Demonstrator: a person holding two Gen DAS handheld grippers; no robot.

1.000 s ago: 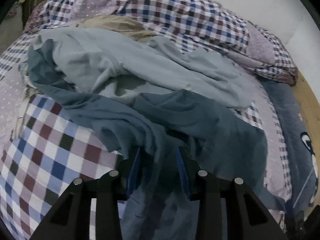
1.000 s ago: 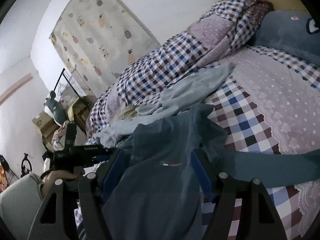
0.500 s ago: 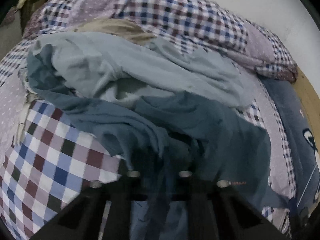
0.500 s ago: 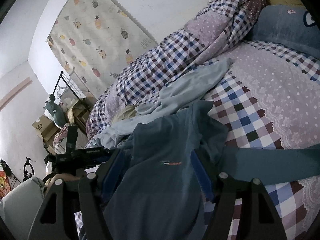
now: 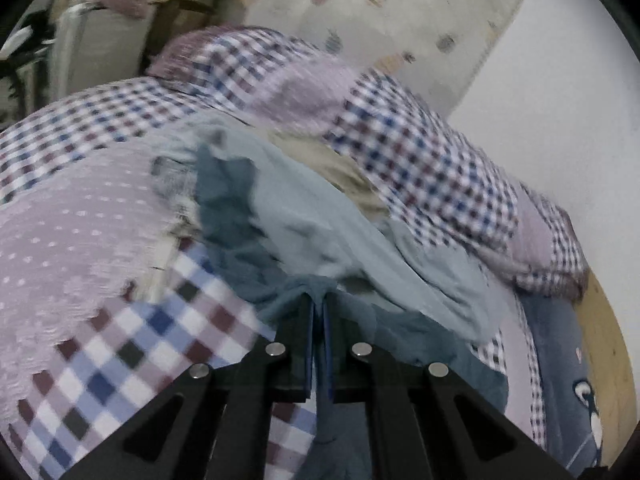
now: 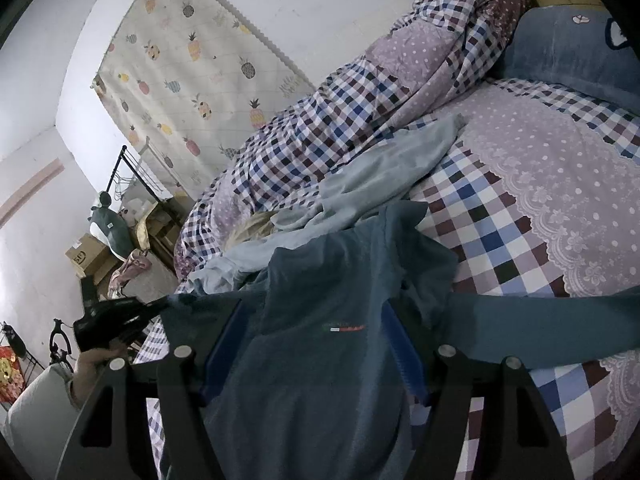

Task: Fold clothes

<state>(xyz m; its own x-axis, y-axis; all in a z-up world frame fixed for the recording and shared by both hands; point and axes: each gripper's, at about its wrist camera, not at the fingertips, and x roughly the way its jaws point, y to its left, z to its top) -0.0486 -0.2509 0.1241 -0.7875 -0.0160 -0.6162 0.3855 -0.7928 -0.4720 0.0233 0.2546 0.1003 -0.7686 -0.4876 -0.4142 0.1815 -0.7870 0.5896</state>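
A dark blue shirt (image 6: 320, 360) with a small striped chest logo lies on the bed, spread over and between the wide jaws of my right gripper (image 6: 313, 312), which is open; its blue pads (image 6: 404, 354) stand either side of the cloth without pressing it. My left gripper (image 5: 318, 308) is shut on a bunched edge of the same dark blue shirt (image 5: 240, 216). In the right wrist view, the left gripper (image 6: 120, 314) shows at the far left, held by a hand (image 6: 94, 362). Behind lies a crumpled light blue garment (image 5: 340, 236) and a beige one (image 5: 340, 168).
The bed has a checkered and dotted purple cover (image 6: 500, 232), with a rolled checkered quilt (image 6: 360, 112) along the wall and a blue pillow (image 6: 568, 48) at the head. A pineapple-print curtain (image 6: 192, 64), a metal rack (image 6: 136, 176) and boxes (image 6: 86, 256) stand beyond the foot.
My left gripper's jaws closed on the dark blue shirt's edge, then lifted and swung it, so its view now shows the curtain and rack. The right gripper held still.
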